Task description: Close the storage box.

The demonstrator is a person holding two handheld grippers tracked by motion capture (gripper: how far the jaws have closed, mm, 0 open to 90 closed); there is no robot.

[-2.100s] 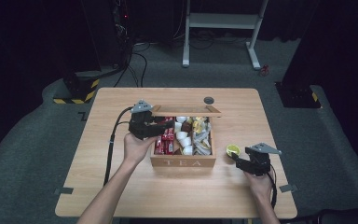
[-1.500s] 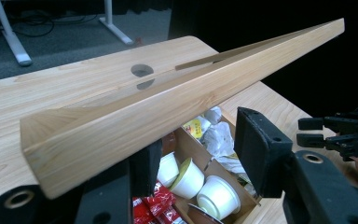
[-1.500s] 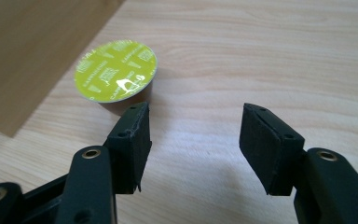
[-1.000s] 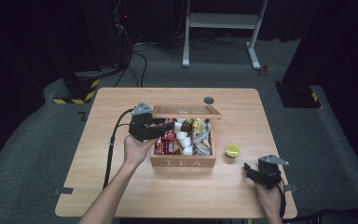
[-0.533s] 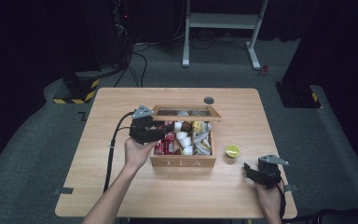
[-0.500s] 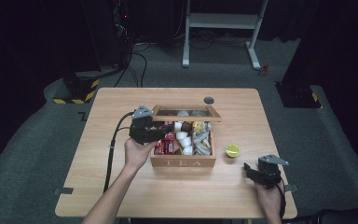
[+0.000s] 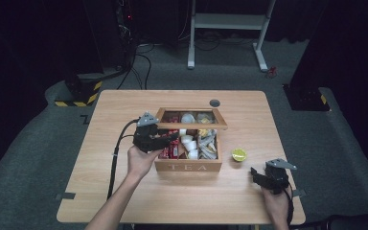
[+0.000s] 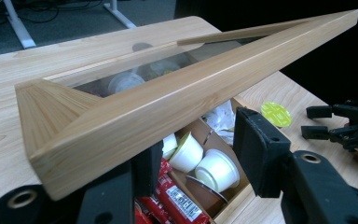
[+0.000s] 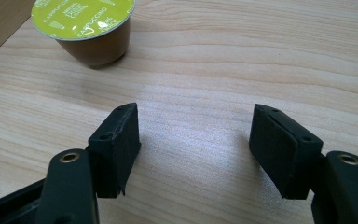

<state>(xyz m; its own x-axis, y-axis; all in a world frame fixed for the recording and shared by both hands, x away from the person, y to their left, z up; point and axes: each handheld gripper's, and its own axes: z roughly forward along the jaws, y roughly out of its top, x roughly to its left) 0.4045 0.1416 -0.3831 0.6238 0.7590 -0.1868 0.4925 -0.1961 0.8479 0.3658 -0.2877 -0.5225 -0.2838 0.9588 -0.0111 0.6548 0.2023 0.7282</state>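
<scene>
Here the tea box's glass-paned lid (image 8: 168,88) hangs half-raised over the box (image 7: 189,165), its front edge lying across the left gripper (image 7: 160,141), jaws half open beneath it. The right gripper (image 9: 196,140) gapes empty near a capsule (image 9: 86,23).

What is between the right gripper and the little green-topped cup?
Nothing: just bare wooden table. In the right gripper view, the open right gripper points at the capsule with empty wood between.

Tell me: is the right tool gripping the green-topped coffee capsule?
No. The right tool is open over bare table, and the capsule stands apart beyond its tips.
</scene>
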